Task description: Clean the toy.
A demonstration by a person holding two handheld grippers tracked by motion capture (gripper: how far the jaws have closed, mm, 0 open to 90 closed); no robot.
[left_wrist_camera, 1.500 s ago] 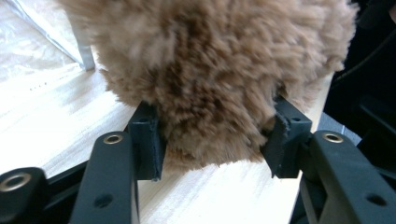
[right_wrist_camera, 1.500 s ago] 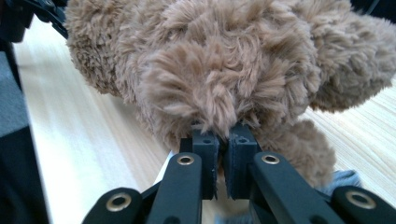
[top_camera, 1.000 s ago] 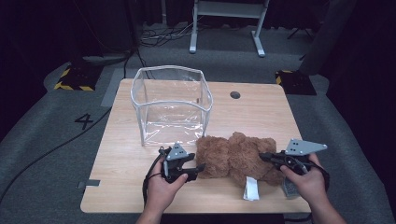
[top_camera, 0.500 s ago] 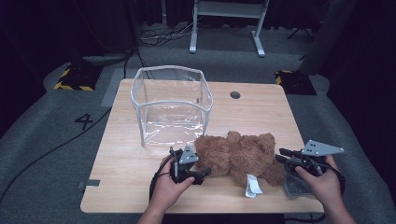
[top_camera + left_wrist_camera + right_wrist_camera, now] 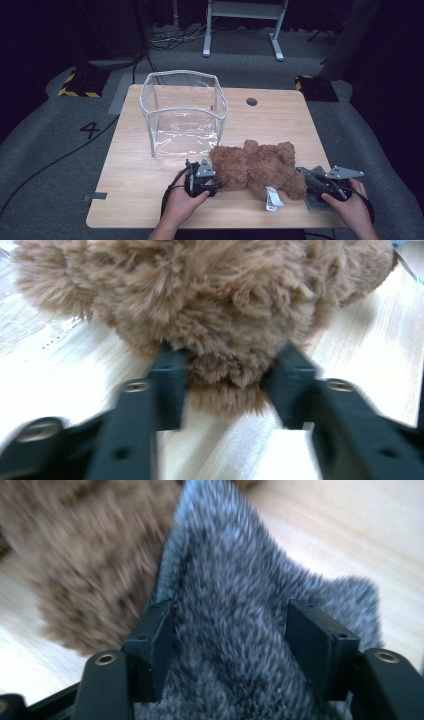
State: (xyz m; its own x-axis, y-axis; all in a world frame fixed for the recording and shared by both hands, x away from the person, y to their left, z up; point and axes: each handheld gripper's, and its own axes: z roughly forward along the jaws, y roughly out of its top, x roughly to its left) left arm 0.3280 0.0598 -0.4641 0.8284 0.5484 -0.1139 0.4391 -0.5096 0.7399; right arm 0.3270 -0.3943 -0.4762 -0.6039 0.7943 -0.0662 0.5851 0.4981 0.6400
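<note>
Down at the near edge of the desk (image 5: 150,200), left hand-held gripper (image 5: 216,186) lies low, tips pointing toward the brown plush bear (image 5: 260,167). Jaws have just been closing; in the left gripper view (image 5: 227,387) both black pads sit pressed into a tuft of the bear's fur (image 5: 220,315), so it is gripping the bear at the end nearest it. Bear lies flat on the wood straight ahead of this gripper, stretching away toward the other hand. A white sewn-in tag (image 5: 272,198) hangs from the bear's near side, between the two grippers. Right hand-held gripper (image 5: 317,186) is at the bear's far end, grey three-cornered plate on top. Its jaws have just been opening; in the right gripper view (image 5: 240,640) the pads stand either side of a grey furry cloth (image 5: 260,630), fur brushing both, and I cannot tell whether they press on it. Grey cloth (image 5: 311,192) lies on the desk under and just ahead of this gripper, touching the bear. Brown fur (image 5: 90,570) shows just beyond the left pad in that view. Farther out, beyond the left gripper, a clear plastic bin (image 5: 182,112) stands upright, its near corner just beside the bear. Small round hole (image 5: 251,101) in the desktop lies well beyond the bear.
</note>
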